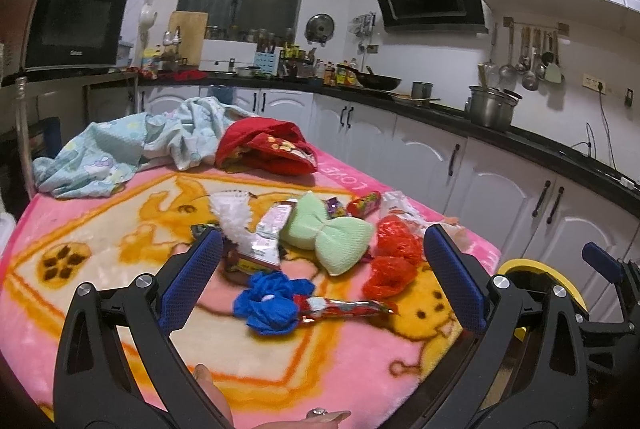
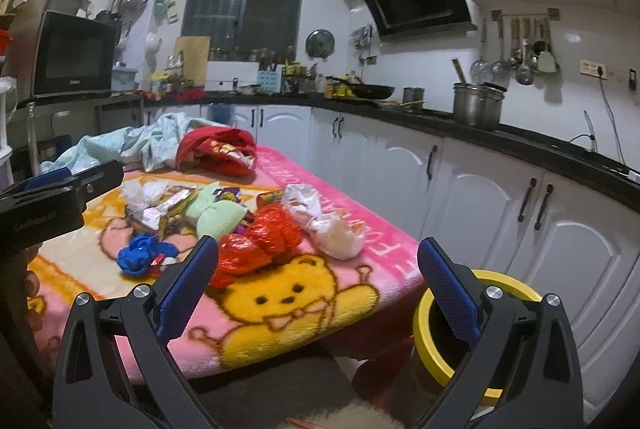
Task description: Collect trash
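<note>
Both tongs stand apart and hold nothing: the left tongs hang low in the frame over the trash pile, and the right tongs hang at the lower middle of their view, over the blanket's near edge. On the surface, the pink blanket with its yellow bear carries the trash at mid-frame: a blue bag touching a red foil wrapper at the front, a red bag to the right, a silver wrapper left of a green sponge, a white paper cup liner behind, and a white bag further right. At the upper left of the blanket lie a red cloth and a pale blue cloth, touching. A yellow-rimmed bin stands below the blanket's right edge, at the lower right of the right view, behind the right finger there.
</note>
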Demonstrator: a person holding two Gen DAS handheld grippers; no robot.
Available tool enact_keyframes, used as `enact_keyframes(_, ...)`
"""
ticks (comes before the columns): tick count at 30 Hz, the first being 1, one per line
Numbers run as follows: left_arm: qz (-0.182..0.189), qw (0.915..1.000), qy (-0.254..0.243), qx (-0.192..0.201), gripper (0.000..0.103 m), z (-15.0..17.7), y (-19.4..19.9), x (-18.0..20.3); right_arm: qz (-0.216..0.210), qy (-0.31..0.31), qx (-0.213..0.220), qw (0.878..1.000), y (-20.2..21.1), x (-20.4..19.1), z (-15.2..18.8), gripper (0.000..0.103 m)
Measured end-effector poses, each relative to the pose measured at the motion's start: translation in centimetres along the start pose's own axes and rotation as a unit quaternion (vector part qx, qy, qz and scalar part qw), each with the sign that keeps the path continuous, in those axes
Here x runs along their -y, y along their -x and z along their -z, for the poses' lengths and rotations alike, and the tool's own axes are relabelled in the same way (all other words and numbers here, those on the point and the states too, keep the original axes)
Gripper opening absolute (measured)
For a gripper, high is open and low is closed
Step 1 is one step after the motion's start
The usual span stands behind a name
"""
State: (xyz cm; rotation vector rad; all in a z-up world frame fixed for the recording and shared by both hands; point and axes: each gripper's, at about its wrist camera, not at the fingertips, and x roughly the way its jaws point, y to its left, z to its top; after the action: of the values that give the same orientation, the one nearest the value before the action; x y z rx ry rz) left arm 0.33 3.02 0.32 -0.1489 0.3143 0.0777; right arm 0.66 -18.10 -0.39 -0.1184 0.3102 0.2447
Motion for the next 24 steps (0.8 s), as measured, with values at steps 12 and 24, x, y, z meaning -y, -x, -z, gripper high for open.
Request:
enact_keyframes(12, -0.042, 0.9985, 0.035, -0.009, 0.093, -2.1, -1.7, -4.2, -0.037, 0.015, -0.016, 0.999, -2.8, -2.6, -1.7, 0.097)
enact_keyframes(24, -0.068, 0.9960, 0.043, -0.040, 0.093, -4.5, -5.6, -5.9, -0.024, -0.019, -0.058, 0.998, -8.5, -1.8, -3.2, 0.097)
